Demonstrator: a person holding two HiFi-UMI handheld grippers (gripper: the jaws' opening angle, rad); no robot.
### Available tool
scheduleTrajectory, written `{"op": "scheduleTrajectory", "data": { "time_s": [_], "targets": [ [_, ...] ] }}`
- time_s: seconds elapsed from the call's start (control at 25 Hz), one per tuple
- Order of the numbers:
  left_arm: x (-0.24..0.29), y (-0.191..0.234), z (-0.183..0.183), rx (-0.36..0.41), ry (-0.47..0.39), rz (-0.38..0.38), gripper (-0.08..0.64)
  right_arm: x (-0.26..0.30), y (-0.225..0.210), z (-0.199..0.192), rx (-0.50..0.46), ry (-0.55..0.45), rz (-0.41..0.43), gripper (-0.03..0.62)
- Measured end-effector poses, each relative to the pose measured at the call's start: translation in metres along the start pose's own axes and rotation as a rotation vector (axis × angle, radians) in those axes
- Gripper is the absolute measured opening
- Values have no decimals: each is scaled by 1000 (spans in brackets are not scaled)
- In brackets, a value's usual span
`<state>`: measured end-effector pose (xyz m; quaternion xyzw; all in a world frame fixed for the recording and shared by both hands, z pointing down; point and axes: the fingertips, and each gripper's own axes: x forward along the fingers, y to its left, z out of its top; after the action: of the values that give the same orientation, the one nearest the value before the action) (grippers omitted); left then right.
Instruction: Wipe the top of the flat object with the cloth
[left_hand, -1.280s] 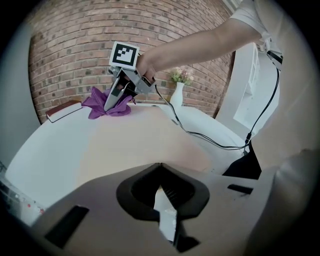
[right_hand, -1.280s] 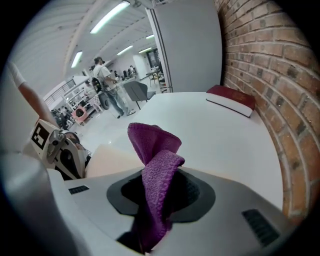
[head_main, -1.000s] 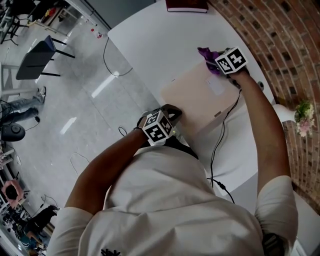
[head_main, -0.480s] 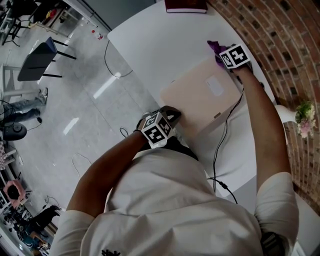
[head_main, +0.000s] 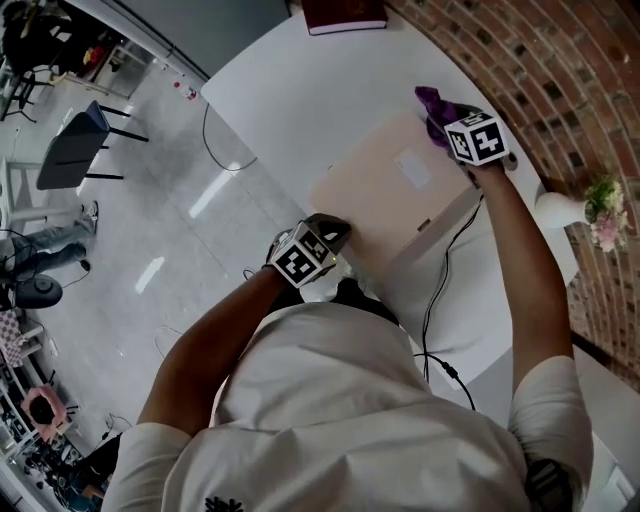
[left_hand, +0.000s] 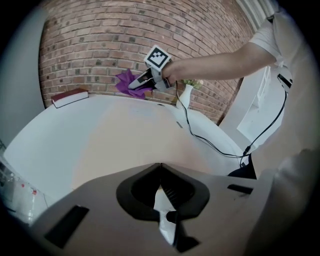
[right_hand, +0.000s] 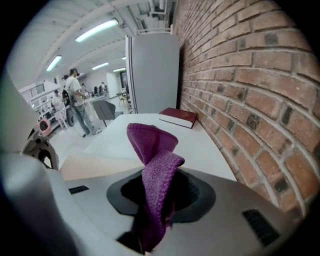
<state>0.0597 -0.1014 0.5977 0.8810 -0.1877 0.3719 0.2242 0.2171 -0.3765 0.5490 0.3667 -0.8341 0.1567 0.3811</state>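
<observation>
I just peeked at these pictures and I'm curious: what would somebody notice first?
Probably the bright purple cloth, pinched in the right gripper at the far corner of the flat beige object on the white table. Next comes the red brick wall close along the table's right side, and the left gripper, jaws shut, at the object's near corner.
</observation>
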Motion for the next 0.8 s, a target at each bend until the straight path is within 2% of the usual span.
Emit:
{"op": "scheduleTrajectory", "data": {
  "time_s": [0.2, 0.36, 0.48, 0.64, 0.8],
  "targets": [
    [-6, -5, 15, -23, -23, -23, 25, -63, 35, -35, 100, -104, 23, 135],
    [-18, -6, 29, -48, -70, -18, 25, -108, 80, -82, 267, -194, 37, 135],
    [-28, -10, 43, -57, -109, -24, 25, -133, 123, -120, 349, -224, 48, 135],
    [-47, -12, 54, -8, -124, -46, 25, -156, 164, -142, 443, -266, 15, 135],
    [-63, -19, 62, 68, -121, -90, 25, -174, 200, -149, 441, -265, -19, 135]
  ]
}}
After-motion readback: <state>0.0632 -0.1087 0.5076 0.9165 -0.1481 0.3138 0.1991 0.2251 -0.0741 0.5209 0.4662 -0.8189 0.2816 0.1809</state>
